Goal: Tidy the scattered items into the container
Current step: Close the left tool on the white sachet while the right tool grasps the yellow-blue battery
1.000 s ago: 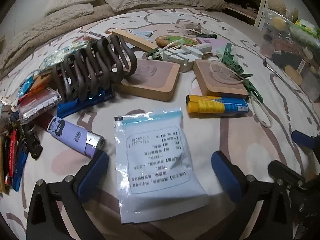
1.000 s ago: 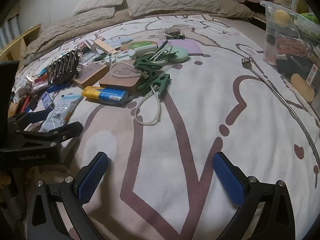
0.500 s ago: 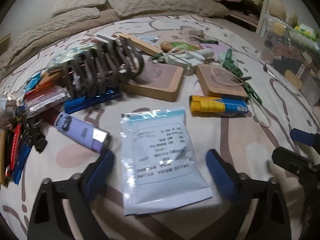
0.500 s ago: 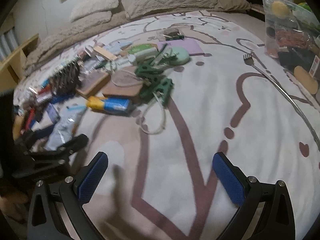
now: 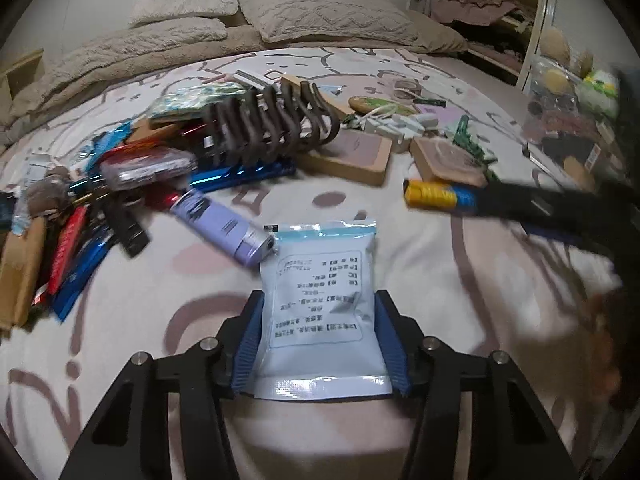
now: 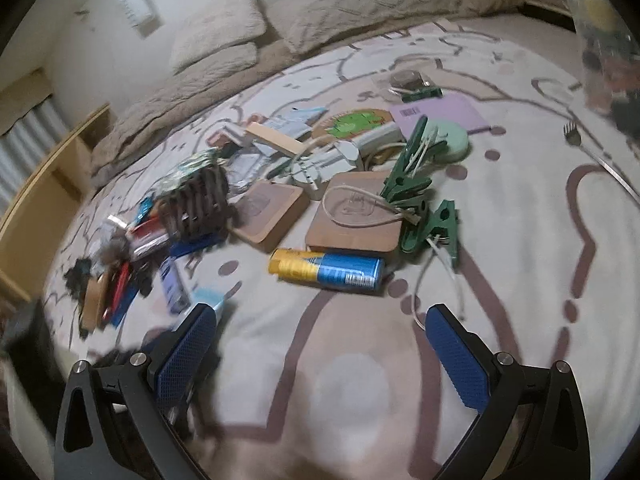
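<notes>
My left gripper (image 5: 320, 344) is shut on a pale blue printed sachet (image 5: 320, 300), its blue pads pressing both long edges, with the sachet lifted off the bed sheet. My right gripper (image 6: 320, 354) is open and empty above the sheet, just short of a yellow and blue tube (image 6: 326, 269). That tube also shows in the left wrist view (image 5: 438, 195), partly hidden by the blurred right gripper (image 5: 560, 208). A clear container (image 5: 568, 120) with items stands at the far right.
Scattered on the bed: a dark wavy hair claw (image 5: 272, 124), a purple lighter (image 5: 224, 232), two wooden coasters (image 6: 354, 216), green clips (image 6: 416, 184), a white cord (image 6: 436, 280), a metal back scratcher (image 6: 596, 160), and pens and packets (image 5: 68, 240) at left. Pillows (image 5: 320, 12) lie beyond.
My left gripper closed on the sachet and raised it. My right gripper swung left and forward toward the yellow and blue tube.
</notes>
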Motion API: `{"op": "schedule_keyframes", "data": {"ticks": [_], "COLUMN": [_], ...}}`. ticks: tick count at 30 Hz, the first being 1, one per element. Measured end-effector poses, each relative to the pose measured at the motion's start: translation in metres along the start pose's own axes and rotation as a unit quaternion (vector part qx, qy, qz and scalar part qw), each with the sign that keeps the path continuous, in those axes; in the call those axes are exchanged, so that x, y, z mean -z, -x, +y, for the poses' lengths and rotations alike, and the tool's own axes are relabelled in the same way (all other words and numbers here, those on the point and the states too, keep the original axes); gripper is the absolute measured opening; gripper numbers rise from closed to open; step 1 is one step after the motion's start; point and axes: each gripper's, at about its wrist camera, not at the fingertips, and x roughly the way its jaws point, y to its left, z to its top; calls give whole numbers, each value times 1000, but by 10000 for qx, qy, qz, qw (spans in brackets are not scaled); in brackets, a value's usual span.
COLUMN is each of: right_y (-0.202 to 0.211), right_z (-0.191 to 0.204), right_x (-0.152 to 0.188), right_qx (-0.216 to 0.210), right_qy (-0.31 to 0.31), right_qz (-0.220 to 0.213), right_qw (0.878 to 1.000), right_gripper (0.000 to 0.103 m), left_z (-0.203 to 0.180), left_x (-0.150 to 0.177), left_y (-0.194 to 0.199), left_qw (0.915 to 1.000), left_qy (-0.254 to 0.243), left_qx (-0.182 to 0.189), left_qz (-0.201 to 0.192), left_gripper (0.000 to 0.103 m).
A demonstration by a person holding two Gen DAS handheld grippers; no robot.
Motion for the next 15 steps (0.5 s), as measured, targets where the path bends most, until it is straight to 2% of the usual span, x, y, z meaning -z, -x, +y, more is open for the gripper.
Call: {"op": "schedule_keyframes", "data": {"ticks": [4,10,13,15], "right_y": [-16,-29,-36,-38], "right_z": [5,15,20,22], "right_x": [-1,-6,-7,-6], "right_qx": [238,645,913,1085], "right_qy": [-145,-209,-161,-109], "right_qz": [7,-96,-164,-207], "right_qw": [9996,9977,9956,9938], "right_gripper": [103,103,96,94], "left_z": [5,12,14,14], "left_x": [17,31,38,41], "left_y": [13,25,30,32], "left_qw": [9999,9994,9990,9987], "left_qy": [-54,170,251,283], "left_qx": [-139,-263,-312,-347], "left_qz": [-58,-165,-220,-247], "left_gripper": [54,53,54,53]}}
